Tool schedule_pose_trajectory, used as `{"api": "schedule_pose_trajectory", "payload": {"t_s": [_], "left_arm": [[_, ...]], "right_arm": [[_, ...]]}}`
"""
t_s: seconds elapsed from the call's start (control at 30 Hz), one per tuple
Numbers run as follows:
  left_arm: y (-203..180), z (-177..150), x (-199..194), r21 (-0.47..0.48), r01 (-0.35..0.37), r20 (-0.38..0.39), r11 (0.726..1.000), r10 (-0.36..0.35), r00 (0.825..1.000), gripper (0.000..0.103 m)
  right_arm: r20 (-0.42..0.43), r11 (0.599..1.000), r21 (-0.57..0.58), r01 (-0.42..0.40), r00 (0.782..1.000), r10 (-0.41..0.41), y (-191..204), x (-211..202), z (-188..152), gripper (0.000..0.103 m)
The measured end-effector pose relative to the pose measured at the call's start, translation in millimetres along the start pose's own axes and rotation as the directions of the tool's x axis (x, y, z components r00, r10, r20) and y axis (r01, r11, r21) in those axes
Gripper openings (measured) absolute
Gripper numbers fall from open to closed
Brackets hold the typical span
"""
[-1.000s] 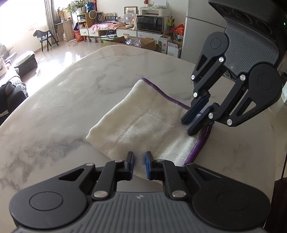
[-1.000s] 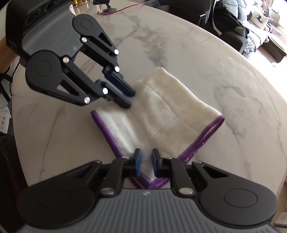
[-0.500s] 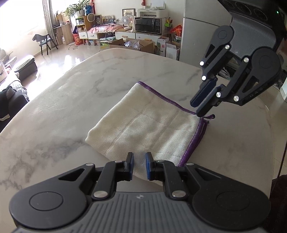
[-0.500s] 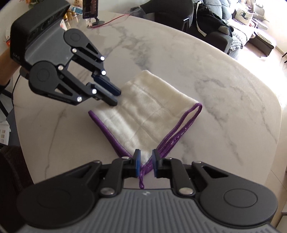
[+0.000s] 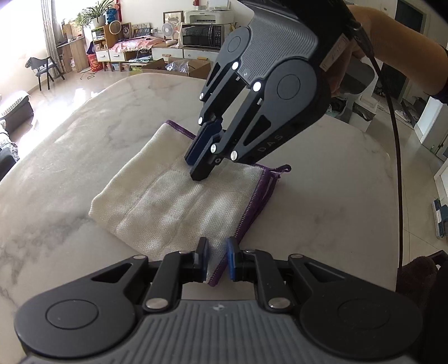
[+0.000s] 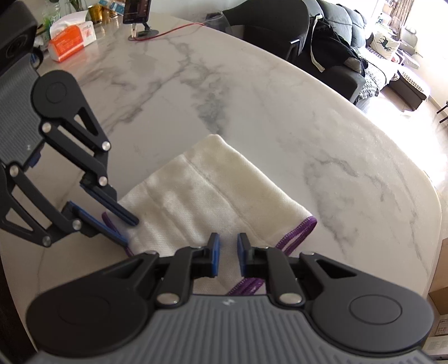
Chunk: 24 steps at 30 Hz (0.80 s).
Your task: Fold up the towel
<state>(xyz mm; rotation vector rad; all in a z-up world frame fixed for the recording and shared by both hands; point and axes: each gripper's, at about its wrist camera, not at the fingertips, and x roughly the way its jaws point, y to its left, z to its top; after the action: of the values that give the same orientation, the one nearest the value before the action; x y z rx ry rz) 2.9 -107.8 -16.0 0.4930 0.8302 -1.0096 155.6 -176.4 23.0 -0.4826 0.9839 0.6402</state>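
Left wrist view: a white marble table with grey veins stands in a bright living room. Behind it are one microwave, one printer, two small fans, one dark chair and cardboard boxes. One towel, cream with purple hems, lies folded flat on the table. The left gripper hangs over the towel's near hem corner, its blue pads narrowly apart, nothing pinched between them. The right gripper points down at the middle of the towel with its tips nearly together; whether they touch the cloth I cannot tell. Its side plate reads "DAS". A hand holds it, one black cable trailing.

Right wrist view: the same table carries one orange tissue pack and one phone on a stand with a red cord; its print is unreadable. A dark sofa stands beyond. The right gripper's pads show a slim gap over the towel, holding nothing.
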Motion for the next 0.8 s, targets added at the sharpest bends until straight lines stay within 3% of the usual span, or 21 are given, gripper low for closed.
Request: {"api": "schedule_pose_trajectory", "payload": {"t_s": [0.17,0.23,0.3,0.4,0.47,0.63,0.73,0.8], "left_arm": [[1.4,-3.0,-0.1,-0.014,0.008,0.015,1.0,-0.007,1.0,0.014],[1.7,-2.2,-0.1,-0.017,0.007,0.017,1.0,-0.007,1.0,0.014],[1.6,-0.8,-0.5,-0.022,0.002,0.016,1.0,-0.002,1.0,0.014],[1.5,2.2,-2.6,-0.054,-0.017,0.006,0.998,0.017,1.0,0.017],[1.1,5.5,-4.5,-0.092,-0.038,-0.01,0.995,0.038,0.999,0.033],[-0.8,11.5,-14.4,-0.176,-0.095,-0.043,0.98,0.089,0.995,0.055],[6.0,13.6,-22.1,-0.24,-0.134,-0.05,0.961,0.125,0.991,0.056],[17.4,11.9,-29.9,-0.312,-0.135,-0.041,0.94,0.128,0.991,0.056]], "right_arm": [[0.001,0.997,0.075,-0.001,1.0,0.001,-21.8,-7.8,-17.7,0.018],[-0.005,0.995,0.099,0.013,1.0,-0.013,-24.7,-9.9,-20.9,0.028],[-0.004,0.992,0.124,0.022,1.0,-0.022,-25.0,-12.2,-21.5,0.031],[-0.015,0.985,0.17,0.039,0.999,-0.037,-23.1,-17.5,-20.2,0.052],[-0.026,0.98,0.19,0.055,0.998,-0.051,-19.4,-22.4,-18.9,0.068],[-0.013,0.97,0.225,0.085,0.996,-0.085,-10.1,-38.1,-17.3,0.094],[-0.002,0.955,0.27,0.119,0.992,-0.123,-12.3,-42.7,-16.6,0.098],[-0.004,0.935,0.343,0.088,0.996,-0.092,-22.0,-41.7,-17.7,0.098]]}}
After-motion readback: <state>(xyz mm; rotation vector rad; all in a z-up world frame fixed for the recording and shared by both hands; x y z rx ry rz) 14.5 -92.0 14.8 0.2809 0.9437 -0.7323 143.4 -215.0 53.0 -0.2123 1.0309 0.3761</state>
